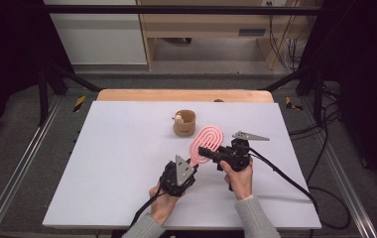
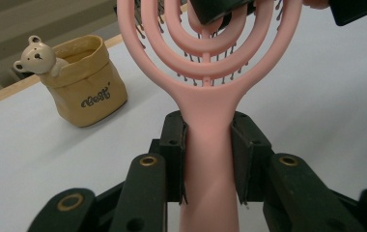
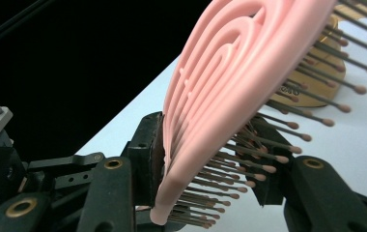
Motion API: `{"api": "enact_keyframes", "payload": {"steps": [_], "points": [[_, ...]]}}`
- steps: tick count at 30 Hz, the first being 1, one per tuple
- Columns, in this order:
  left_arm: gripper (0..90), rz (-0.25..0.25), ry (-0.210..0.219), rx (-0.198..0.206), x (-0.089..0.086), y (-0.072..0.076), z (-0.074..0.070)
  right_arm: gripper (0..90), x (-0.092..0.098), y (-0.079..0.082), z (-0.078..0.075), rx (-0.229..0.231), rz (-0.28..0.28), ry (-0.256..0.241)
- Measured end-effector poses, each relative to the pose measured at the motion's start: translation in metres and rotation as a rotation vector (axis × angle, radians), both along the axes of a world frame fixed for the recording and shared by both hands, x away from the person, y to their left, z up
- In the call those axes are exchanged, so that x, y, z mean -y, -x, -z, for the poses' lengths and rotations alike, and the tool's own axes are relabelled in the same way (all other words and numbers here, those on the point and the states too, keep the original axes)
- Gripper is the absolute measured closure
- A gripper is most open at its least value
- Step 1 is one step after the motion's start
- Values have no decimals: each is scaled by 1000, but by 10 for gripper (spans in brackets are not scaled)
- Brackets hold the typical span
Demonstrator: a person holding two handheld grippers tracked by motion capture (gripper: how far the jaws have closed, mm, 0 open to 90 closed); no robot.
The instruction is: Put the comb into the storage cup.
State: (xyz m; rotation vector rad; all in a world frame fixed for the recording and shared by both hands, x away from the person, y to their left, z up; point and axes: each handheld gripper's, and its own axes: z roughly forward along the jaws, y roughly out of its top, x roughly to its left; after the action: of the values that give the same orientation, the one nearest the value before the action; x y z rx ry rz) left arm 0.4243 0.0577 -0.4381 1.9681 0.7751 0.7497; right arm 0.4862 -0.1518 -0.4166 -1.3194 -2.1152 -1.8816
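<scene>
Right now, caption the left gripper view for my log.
Left tongs clamp pink hairbrush handle; bear pouch behind.

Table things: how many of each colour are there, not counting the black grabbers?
Pink: 1, the hairbrush, gripped by the left gripper and the right gripper.
Tan: 1, the paper-bag cup.
Cream: 1, the little bear peeking from that cup.
Total: 3

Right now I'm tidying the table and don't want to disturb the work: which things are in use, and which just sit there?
In use:
- pink hairbrush
- left gripper, clamped on its handle
- right gripper, gripping its head

Lying about:
- tan bear-trimmed pot, standing apart on the table
</scene>
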Motion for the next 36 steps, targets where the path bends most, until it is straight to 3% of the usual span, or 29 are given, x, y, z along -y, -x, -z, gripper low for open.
{"api": "enact_keyframes", "payload": {"steps": [12,31,36], "points": [[695,4,3,-9,4,-1,2,623,1,3,-2,8,-22,-25],[687,22,23,-27,3,-2,1,637,1,8,-5,31,-33,-31],[618,26,38,-36,0,-3,-1,639,2,8,-5,29,-37,-26]]}}
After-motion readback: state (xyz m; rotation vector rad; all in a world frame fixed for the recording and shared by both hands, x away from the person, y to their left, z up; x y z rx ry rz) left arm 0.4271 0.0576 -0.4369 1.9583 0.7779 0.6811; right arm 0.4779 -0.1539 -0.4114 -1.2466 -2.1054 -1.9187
